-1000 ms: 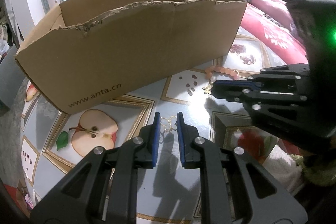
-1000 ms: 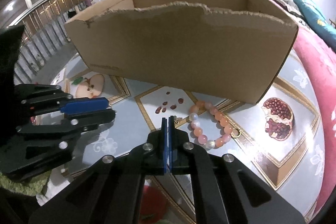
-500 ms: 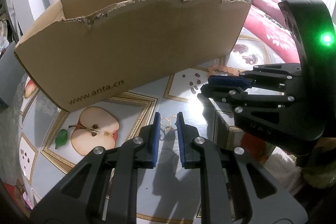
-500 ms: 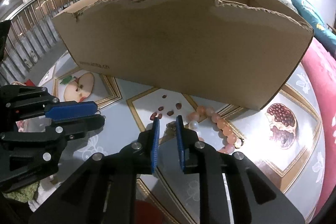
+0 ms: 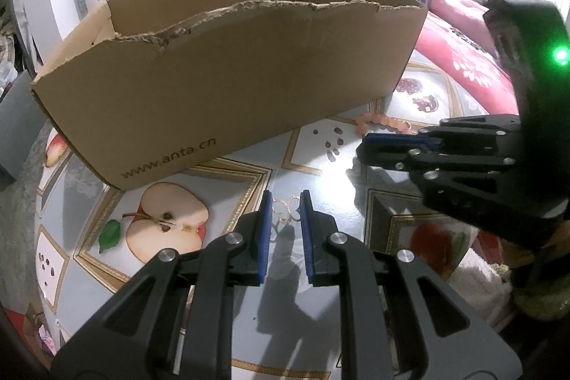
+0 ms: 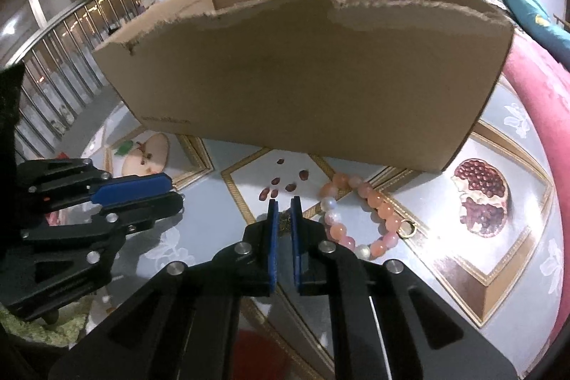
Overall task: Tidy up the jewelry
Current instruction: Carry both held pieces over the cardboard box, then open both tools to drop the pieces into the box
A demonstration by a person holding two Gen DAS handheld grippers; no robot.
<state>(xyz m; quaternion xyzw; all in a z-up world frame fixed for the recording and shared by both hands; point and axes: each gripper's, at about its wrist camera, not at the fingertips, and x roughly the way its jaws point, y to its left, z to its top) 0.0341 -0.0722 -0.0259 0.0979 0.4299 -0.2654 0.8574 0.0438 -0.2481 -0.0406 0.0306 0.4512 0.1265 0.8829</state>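
L claw (image 5: 285, 202) pinches gold earring (image 5: 284, 208); R claw (image 6: 282, 202) nearly closed on small gold piece (image 6: 284, 223) by bracelet (image 6: 359, 216).

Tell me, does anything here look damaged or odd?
Yes: the cardboard box has a ragged, torn top edge along its near wall, as if a flap was ripped off. The bead bracelet lies loose on the table beside it.

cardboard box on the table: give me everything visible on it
The cardboard box is plain brown corrugated board, long and rectangular, open at the top. Its near wall has a ragged torn upper edge where a flap seems ripped off. "www.anta.cn" is printed low on that wall. It sits upright on the fruit-patterned tabletop. Its floor is hidden, so contents can't be told. A pink bead bracelet lies just in front, apparently apart.
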